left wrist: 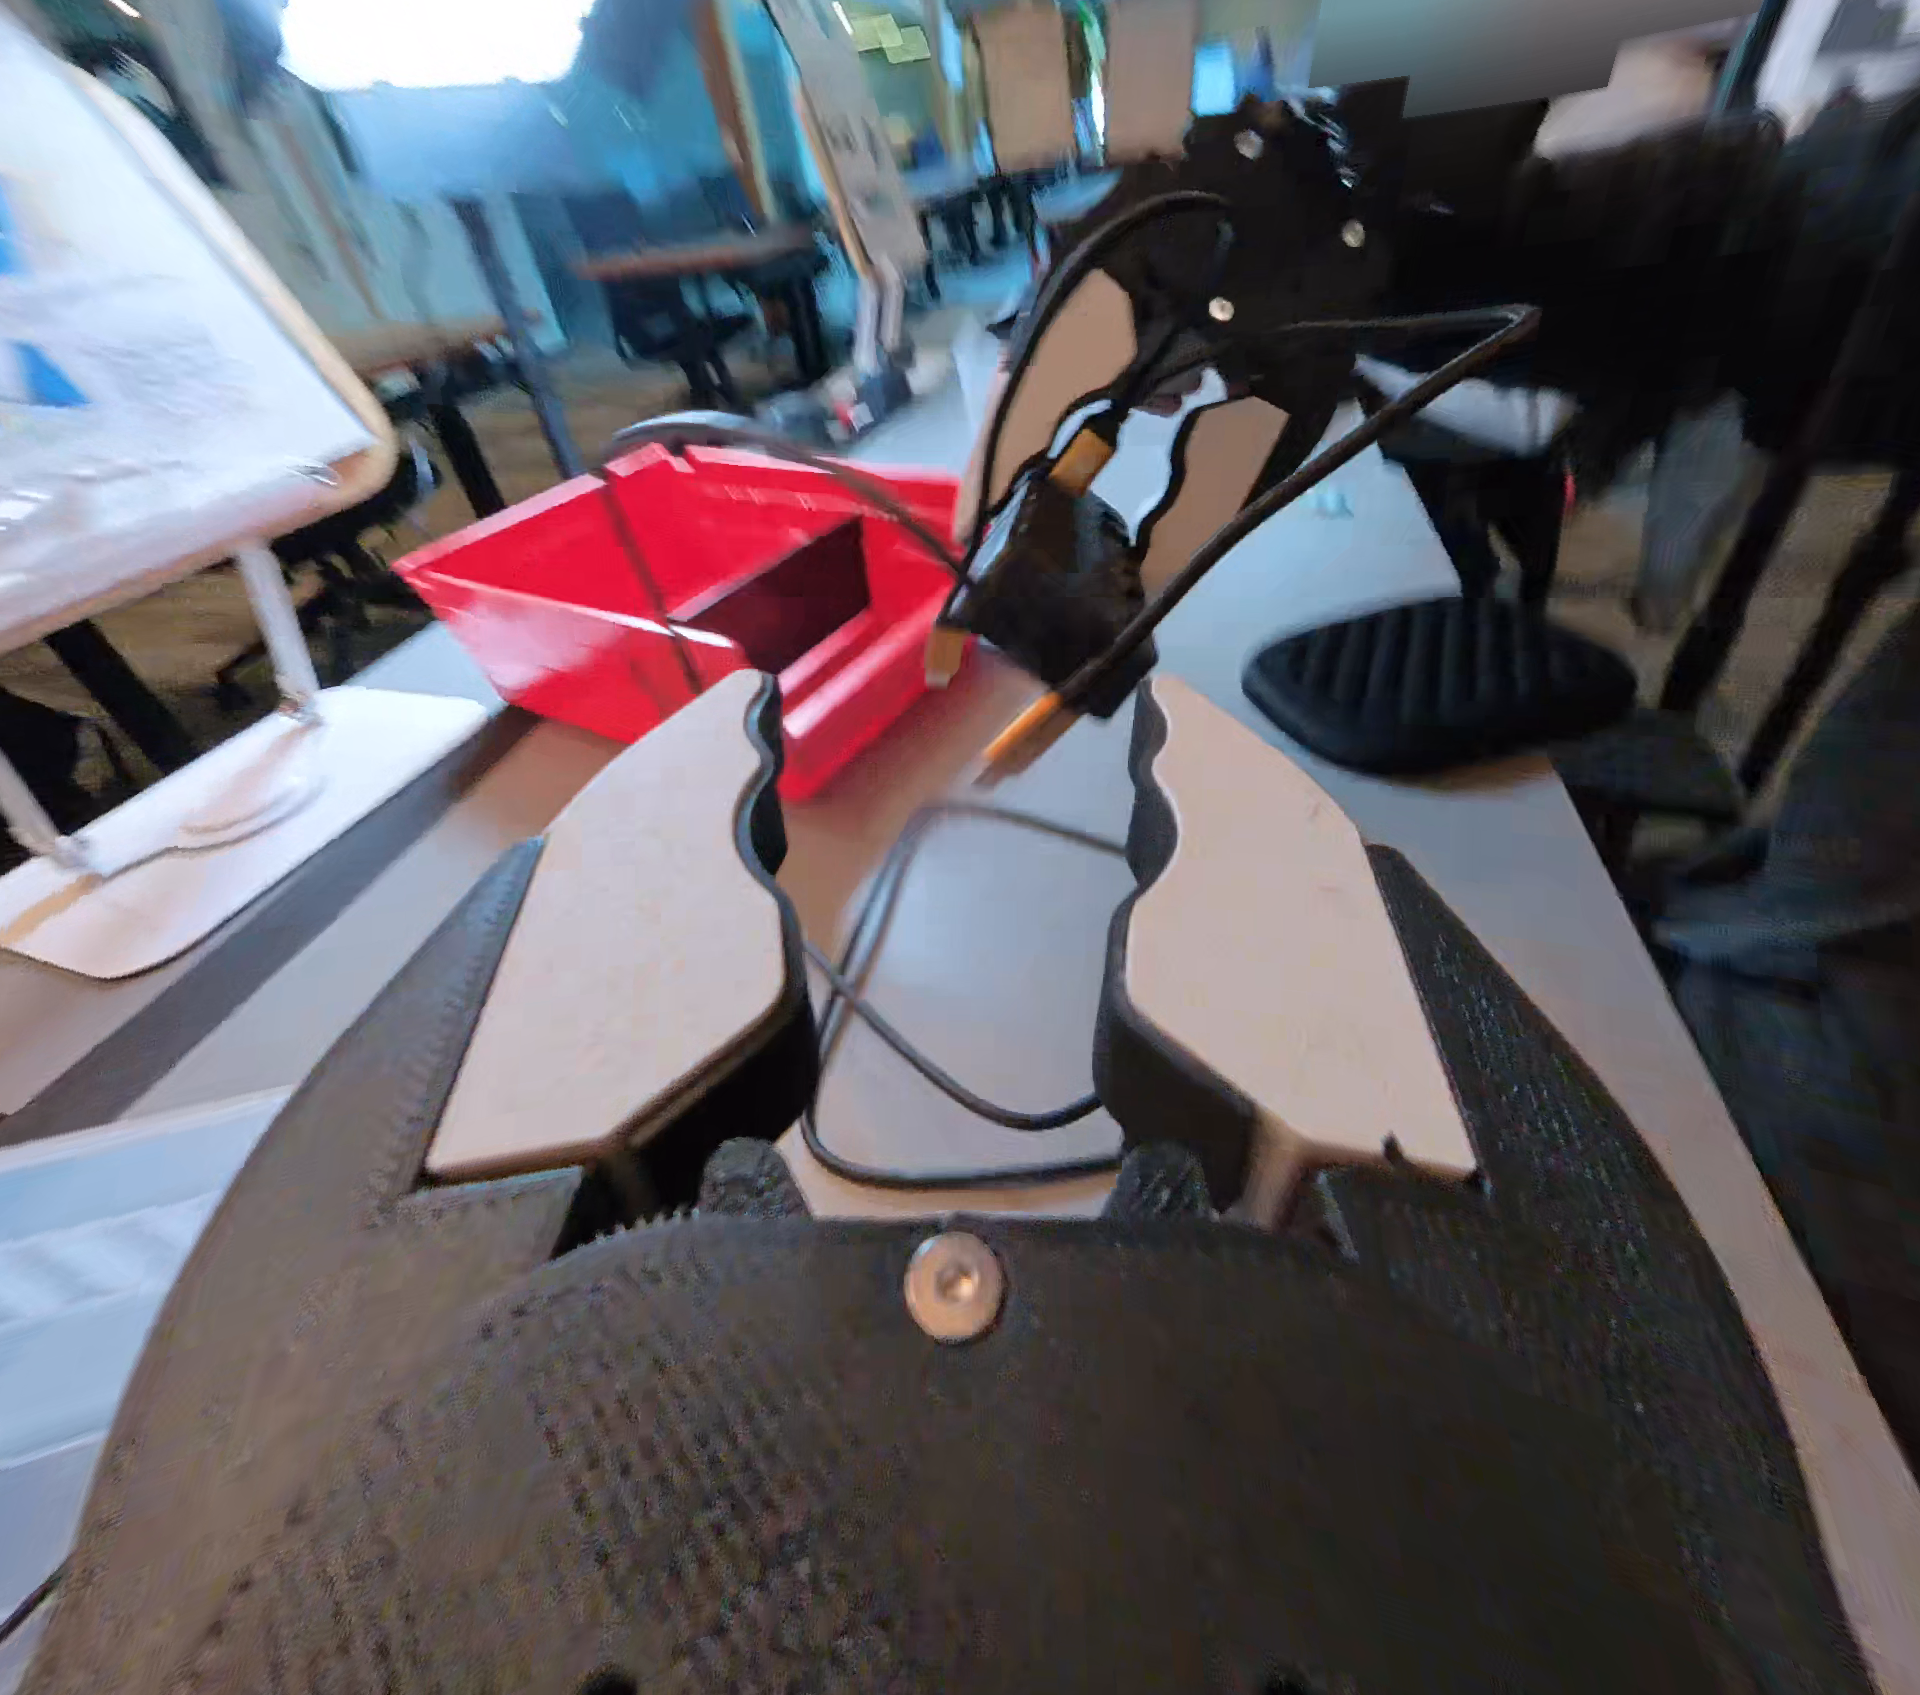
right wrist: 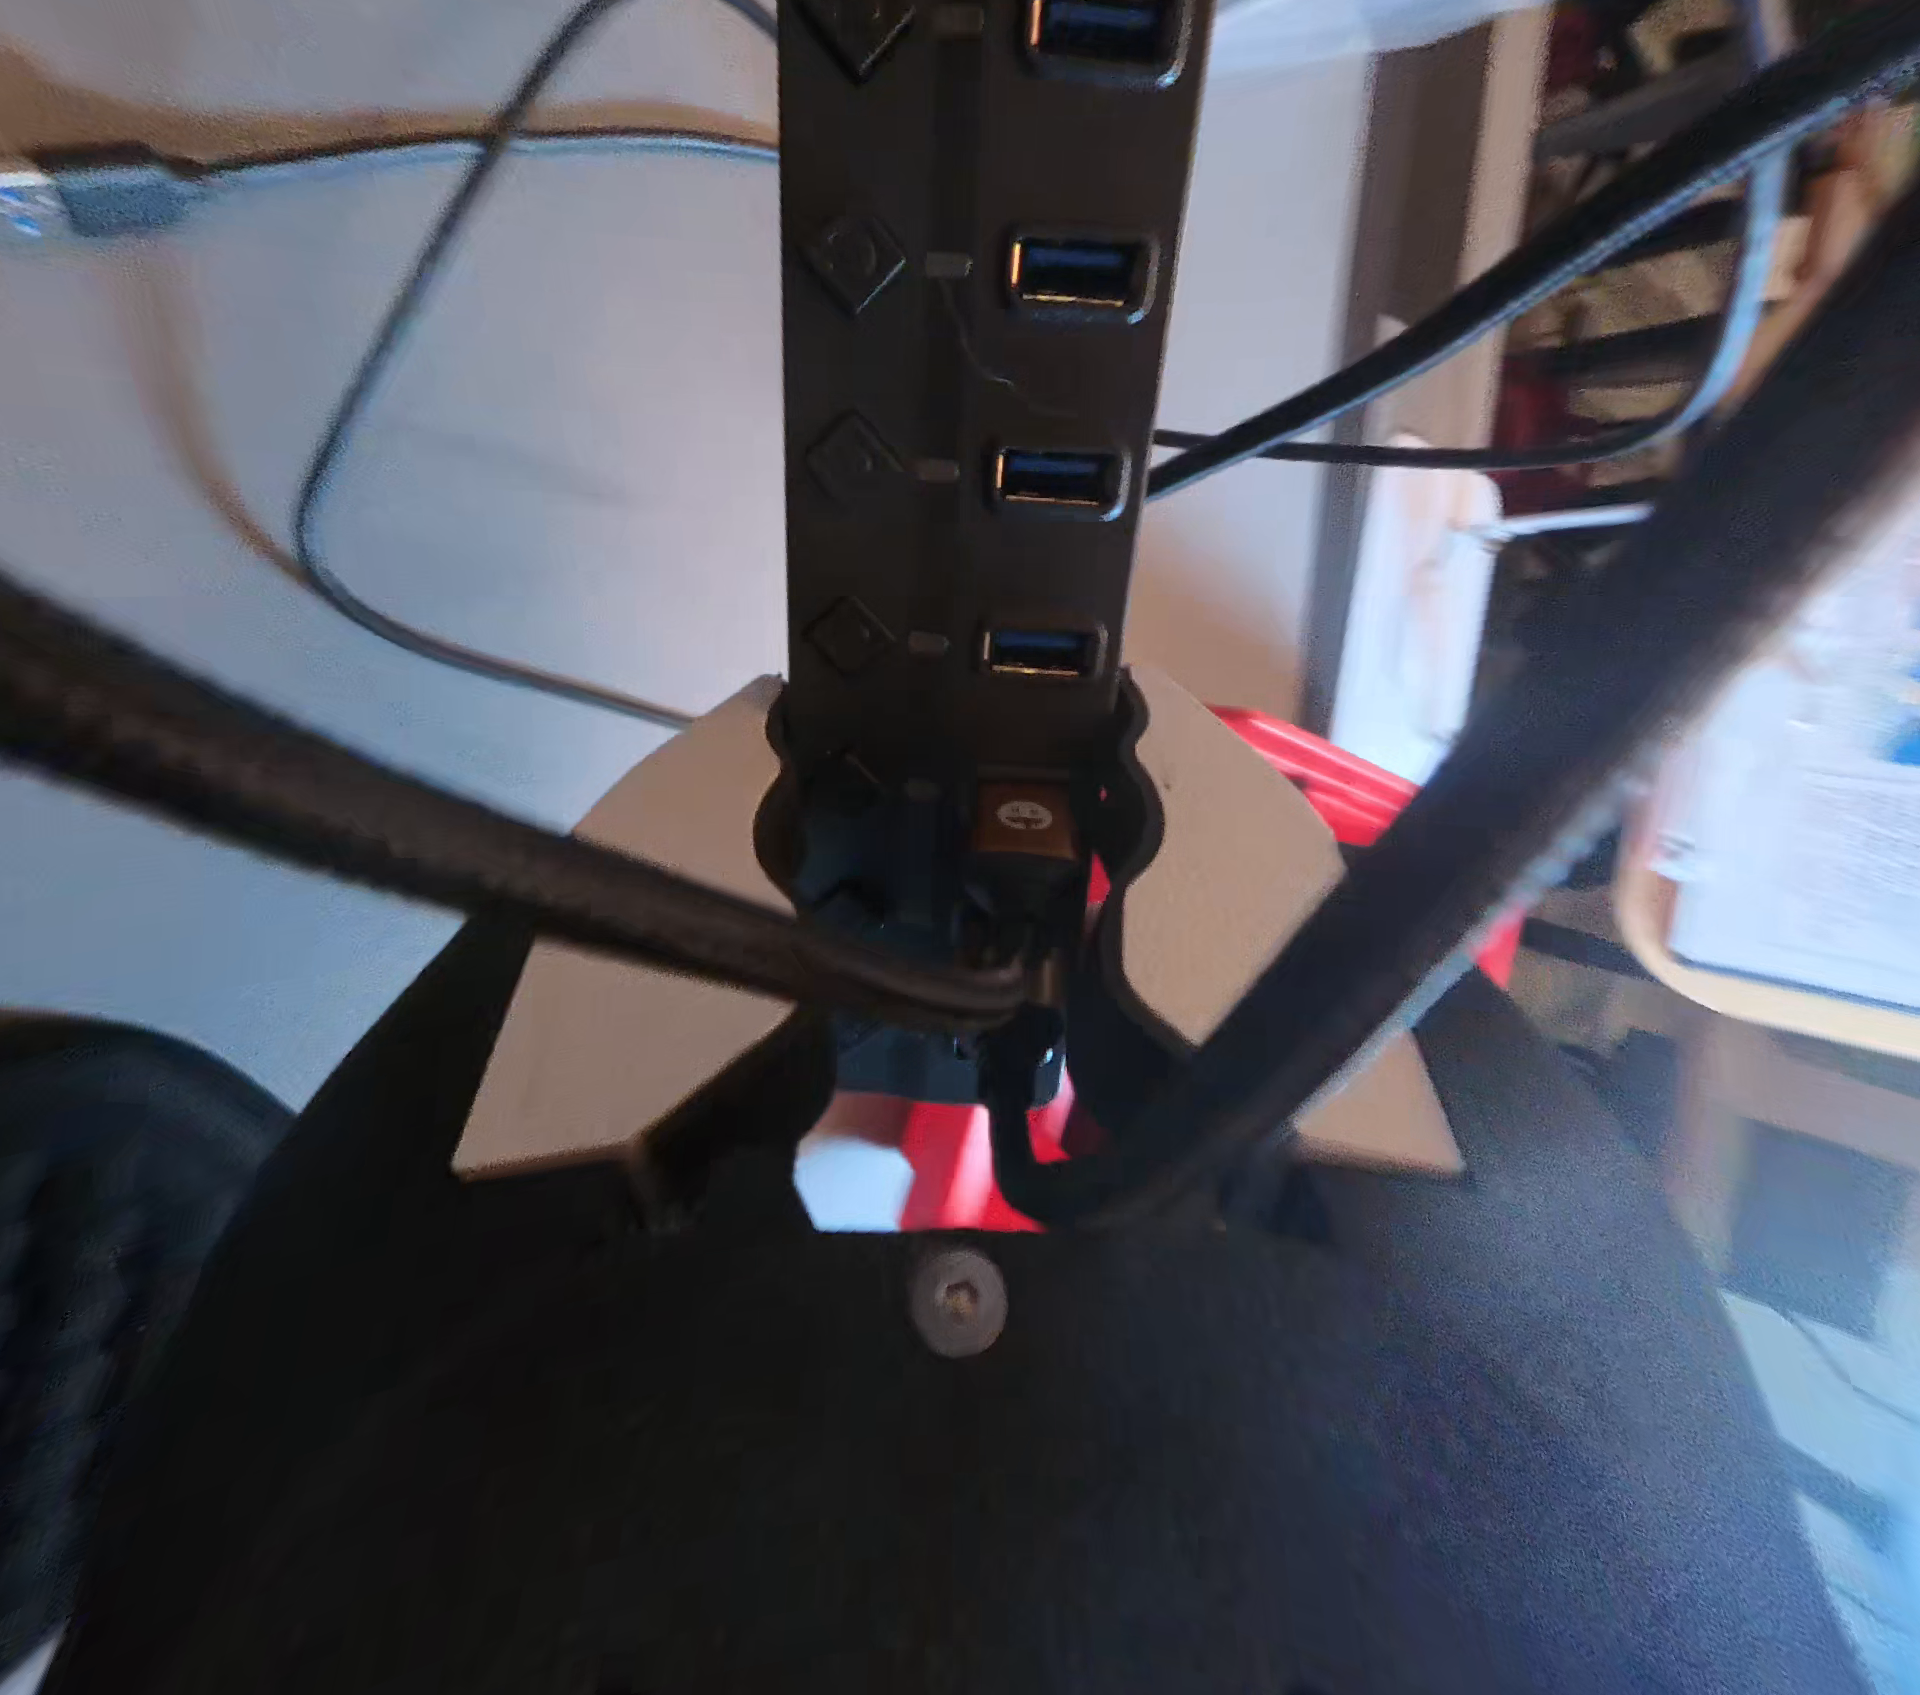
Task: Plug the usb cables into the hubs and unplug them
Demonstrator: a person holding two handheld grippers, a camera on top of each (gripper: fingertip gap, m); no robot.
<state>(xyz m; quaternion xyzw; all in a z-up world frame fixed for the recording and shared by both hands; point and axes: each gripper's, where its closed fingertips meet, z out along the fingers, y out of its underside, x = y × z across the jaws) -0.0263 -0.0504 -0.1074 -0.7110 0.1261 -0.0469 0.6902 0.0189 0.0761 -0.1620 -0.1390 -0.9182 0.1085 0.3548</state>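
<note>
A long black USB hub [right wrist: 966, 315] with a row of blue ports hung lifted above the pale surface [left wrist: 1299, 824], clamped near one end by the right claw [right wrist: 956, 824], with an orange-bodied plug [right wrist: 1023, 819] seated in a port between the fingers. Braided black cables [right wrist: 343, 814] trailed from it. The left claw [left wrist: 951, 736] stood apart and empty, low over a thin black cable [left wrist: 935, 1074] looped on the surface. A red plastic bin [left wrist: 623, 596] sat beyond, near a white paper stand [left wrist: 135, 419].
</note>
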